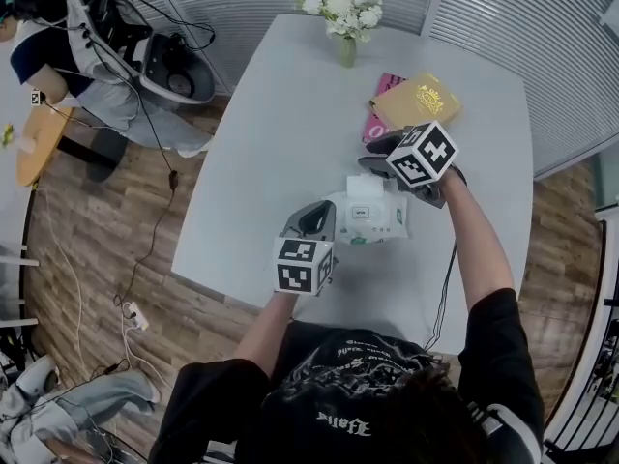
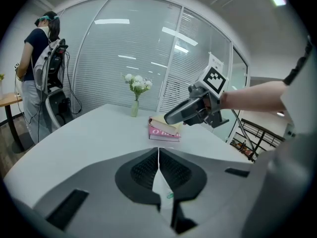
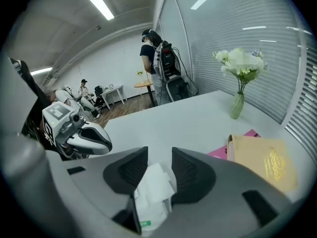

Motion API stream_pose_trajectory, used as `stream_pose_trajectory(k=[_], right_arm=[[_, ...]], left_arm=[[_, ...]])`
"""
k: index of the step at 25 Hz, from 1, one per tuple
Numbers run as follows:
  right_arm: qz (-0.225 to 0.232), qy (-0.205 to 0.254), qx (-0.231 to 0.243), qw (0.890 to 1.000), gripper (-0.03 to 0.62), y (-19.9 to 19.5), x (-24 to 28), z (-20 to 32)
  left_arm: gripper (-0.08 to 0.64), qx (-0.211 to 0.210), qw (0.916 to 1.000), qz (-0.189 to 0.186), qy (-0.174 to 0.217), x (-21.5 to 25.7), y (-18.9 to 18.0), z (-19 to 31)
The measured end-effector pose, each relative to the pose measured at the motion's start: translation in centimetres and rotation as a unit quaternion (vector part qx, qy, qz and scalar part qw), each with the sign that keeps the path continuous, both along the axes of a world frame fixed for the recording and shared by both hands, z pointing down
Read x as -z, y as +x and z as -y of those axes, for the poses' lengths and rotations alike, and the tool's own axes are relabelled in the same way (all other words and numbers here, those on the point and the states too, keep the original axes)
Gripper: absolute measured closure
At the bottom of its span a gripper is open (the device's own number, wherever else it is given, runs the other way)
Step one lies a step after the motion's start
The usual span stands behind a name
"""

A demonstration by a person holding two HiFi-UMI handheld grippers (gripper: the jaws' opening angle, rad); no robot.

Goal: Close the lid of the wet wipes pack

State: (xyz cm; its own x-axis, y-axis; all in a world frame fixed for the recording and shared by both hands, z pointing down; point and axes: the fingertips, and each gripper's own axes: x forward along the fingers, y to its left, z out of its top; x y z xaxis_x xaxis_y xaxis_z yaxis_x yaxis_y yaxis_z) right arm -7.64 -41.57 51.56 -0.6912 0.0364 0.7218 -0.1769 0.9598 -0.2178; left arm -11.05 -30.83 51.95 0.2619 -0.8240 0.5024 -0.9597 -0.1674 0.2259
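1. Pack (image 1: 377, 220): white and soft, lying flat mid-table (image 1: 280, 133). The books (image 1: 416, 104) are at its 1 o'clock and the vase (image 1: 346, 48) at its 12 o'clock.
2. Lid (image 1: 365, 188): a white flap, folded open at the pack's 12 o'clock end and not yet shut.
3. Left gripper (image 1: 327, 222): at the pack's 8 o'clock. Its jaws are pressed together on the pack's thin edge, with a white sliver caught between the pads. It serves as the anchor.
4. Right gripper (image 1: 373, 155): at the pack's 1 o'clock, above the lid. Its jaws are spread and grip nothing. The lid shows in the gap beneath them, and no pad appears to touch it.
5. Method, as judged:
   - Hold the left pinch firm so the pack cannot slide.
   - Lower the right gripper behind the flap.
   - Sweep the flap toward 6 o'clock, about its hinge.
   - Press it flat over the opening with the underside of a jaw.
   - Run the pressure along the whole rim so it seats evenly.
6. Cautions, as judged:
   - A hard downward push may buckle the soft pack or tear it out of the left pinch.
   - A push off the hinge line may twist the flap.
   - Whether a wipe sticks out of the opening cannot be told; if one does, it would stop the seal.
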Motion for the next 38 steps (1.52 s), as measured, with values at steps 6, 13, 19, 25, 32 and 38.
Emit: stream_pose_trajectory(k=[6,13,19,25,32,38], right_arm=[[-0.012,-0.045,-0.001,0.999,0.437,-0.2,-3.7,0.8],[-0.029,-0.095,0.007,0.995,0.447,0.0,-7.0,1.1],[-0.029,-0.147,0.015,0.989,0.466,0.1,-8.7,0.7],[-0.029,-0.176,0.022,0.984,0.484,0.1,-9.4,0.3],[-0.033,-0.189,0.024,0.981,0.535,0.3,-9.9,-0.1],[-0.026,-0.182,0.02,0.983,0.558,0.3,-9.1,0.0]], left_arm=[[0.552,-0.004,0.9994,-0.004,-0.034,-2.5,0.5,1.0],[0.552,-0.015,0.9968,-0.006,-0.079,-5.3,0.5,0.8],[0.551,-0.02,0.9947,-0.01,-0.1,-6.8,1.0,0.7],[0.551,-0.027,0.9931,-0.011,-0.114,-7.7,1.5,0.7],[0.551,-0.032,0.9914,-0.009,-0.126,-8.8,2.0,0.5],[0.551,-0.032,0.9903,-0.008,-0.135,-9.5,2.0,0.3]])
